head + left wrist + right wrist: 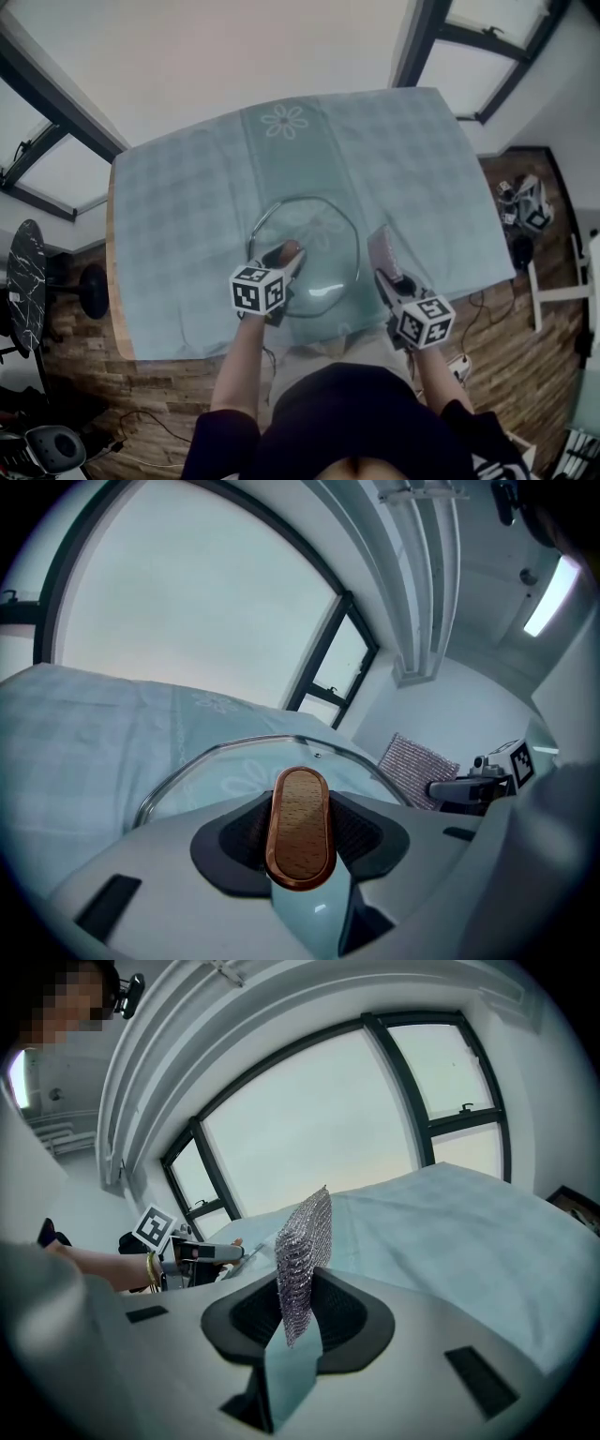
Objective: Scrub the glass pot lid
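Note:
The glass pot lid (328, 246) with a metal rim lies over the pale teal tablecloth (187, 216) near the table's front. My left gripper (286, 262) is shut on the lid's oval wooden handle (300, 827), which stands upright between the jaws; the rim (225, 747) curves away beyond it. My right gripper (387, 275) is shut on a silvery mesh scrub pad (303, 1251) that sticks up from its jaws. The pad (383, 249) hangs just right of the lid's rim, apart from the glass. From the left gripper view the pad (419, 766) shows at the right.
The cloth-covered table ends at a front edge (281, 342) close to the person's body. A black round side table (26, 281) stands on the wooden floor at the left. Equipment and cables (525, 211) sit on the floor at the right. Windows surround the table.

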The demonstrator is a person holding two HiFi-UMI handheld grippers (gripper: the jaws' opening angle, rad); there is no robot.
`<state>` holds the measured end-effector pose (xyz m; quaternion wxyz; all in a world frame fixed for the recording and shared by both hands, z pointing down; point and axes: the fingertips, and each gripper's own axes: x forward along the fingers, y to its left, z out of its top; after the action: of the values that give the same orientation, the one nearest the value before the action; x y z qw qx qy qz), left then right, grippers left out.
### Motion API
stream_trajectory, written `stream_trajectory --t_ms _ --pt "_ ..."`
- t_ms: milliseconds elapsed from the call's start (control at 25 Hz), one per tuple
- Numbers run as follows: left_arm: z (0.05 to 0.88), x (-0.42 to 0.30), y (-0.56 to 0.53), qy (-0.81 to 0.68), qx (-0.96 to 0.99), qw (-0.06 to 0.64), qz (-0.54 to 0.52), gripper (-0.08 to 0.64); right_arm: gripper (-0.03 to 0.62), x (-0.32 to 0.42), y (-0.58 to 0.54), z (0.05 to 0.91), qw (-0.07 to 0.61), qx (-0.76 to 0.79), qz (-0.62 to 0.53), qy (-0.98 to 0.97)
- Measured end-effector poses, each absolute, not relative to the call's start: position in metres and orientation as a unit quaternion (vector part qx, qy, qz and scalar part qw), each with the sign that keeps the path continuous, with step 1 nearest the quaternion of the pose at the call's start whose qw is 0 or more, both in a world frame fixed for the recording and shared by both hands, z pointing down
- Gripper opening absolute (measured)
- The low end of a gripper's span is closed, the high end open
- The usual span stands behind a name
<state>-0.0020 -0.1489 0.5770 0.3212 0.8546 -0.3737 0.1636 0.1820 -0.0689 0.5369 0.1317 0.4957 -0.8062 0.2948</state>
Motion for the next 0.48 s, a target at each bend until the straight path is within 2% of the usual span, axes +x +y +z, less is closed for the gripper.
stream_trajectory --t_ms 480 --pt "0.619 0.023 -0.151 -0.375 0.836 0.272 0.294 0.169 0.080 0.208 -0.094 0.541 0.126 0.507 0.296 -0.800"
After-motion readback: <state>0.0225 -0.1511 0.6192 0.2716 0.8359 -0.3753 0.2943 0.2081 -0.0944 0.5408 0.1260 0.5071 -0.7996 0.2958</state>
